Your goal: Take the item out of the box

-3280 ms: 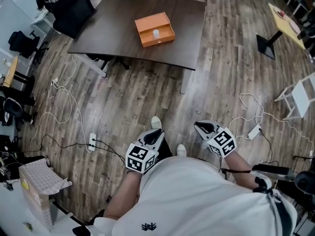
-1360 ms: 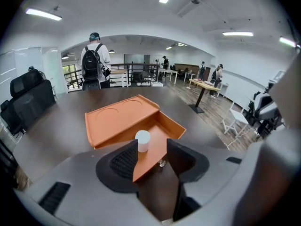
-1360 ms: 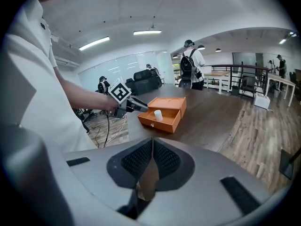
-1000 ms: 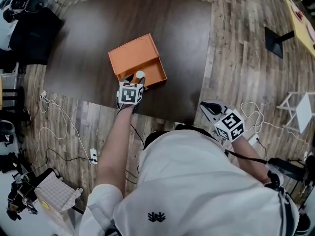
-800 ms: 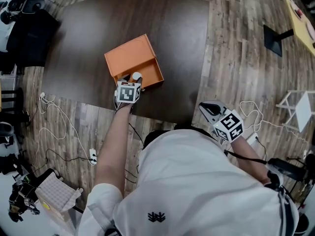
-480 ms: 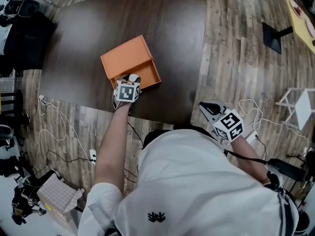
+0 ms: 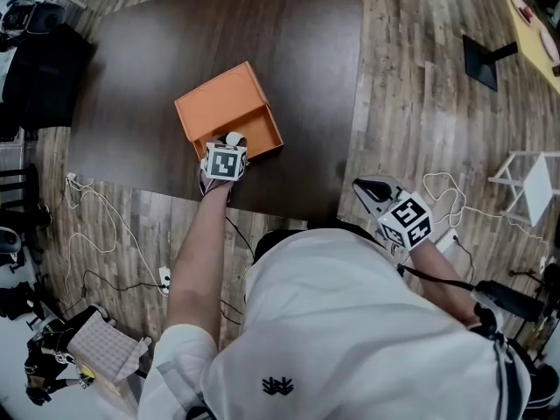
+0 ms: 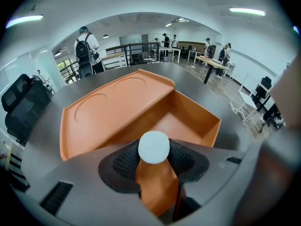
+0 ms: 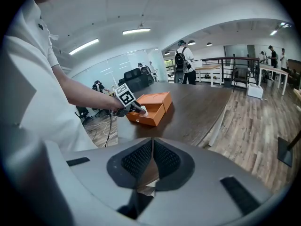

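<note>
An orange box (image 7: 219,103) lies open on the dark table (image 7: 297,51), its lid folded back and its tray (image 8: 188,121) facing me. A small white round-topped item (image 7: 234,138) stands at the tray's near edge. My left gripper (image 7: 231,143) reaches into the tray, and its jaws are closing on the item (image 8: 153,147), whose sides both pads touch. My right gripper (image 7: 360,185) hangs off the table's near right edge over the floor, shut with nothing between its pads (image 9: 151,160). The right gripper view shows the box (image 9: 155,108) and the left gripper (image 9: 136,109) from afar.
The table's near edge (image 7: 262,206) runs just under my left hand. Black bags and chairs (image 7: 39,55) stand at the left. Cables (image 7: 96,226) trail over the wooden floor. A white stool (image 7: 534,178) and a black stand base (image 7: 481,59) are at the right.
I have walked up to the table and my left gripper has reached into the box, around the white item. Over the last second both grippers have hardly moved.
</note>
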Demonstrator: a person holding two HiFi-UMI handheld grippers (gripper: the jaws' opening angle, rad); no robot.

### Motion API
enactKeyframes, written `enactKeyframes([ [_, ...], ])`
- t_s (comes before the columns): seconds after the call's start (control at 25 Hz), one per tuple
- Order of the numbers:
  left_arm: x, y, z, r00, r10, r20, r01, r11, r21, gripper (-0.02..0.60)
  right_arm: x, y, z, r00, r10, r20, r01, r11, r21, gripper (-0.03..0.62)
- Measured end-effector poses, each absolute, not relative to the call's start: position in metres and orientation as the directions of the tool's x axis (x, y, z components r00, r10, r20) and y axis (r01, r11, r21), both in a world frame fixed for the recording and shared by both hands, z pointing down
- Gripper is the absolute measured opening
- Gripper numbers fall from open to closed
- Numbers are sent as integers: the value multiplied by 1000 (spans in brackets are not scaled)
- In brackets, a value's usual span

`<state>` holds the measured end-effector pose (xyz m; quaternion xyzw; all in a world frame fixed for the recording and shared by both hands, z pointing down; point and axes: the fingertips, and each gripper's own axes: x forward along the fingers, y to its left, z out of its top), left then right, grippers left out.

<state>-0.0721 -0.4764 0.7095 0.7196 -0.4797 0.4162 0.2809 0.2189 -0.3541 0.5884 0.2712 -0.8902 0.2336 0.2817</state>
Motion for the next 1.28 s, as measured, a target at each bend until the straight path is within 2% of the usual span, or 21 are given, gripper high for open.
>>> enactKeyframes([
  [0.8,-86,-442,635,293,-585,756,-922,-381,63,175,166,-322,578,-708,-336,621,-582,776,-243,11],
  [1.28,-105,-375,569,374,-660,651,-902,-422,90,173,117,-279,568,-705,-357,613,-582,785,-212,11],
])
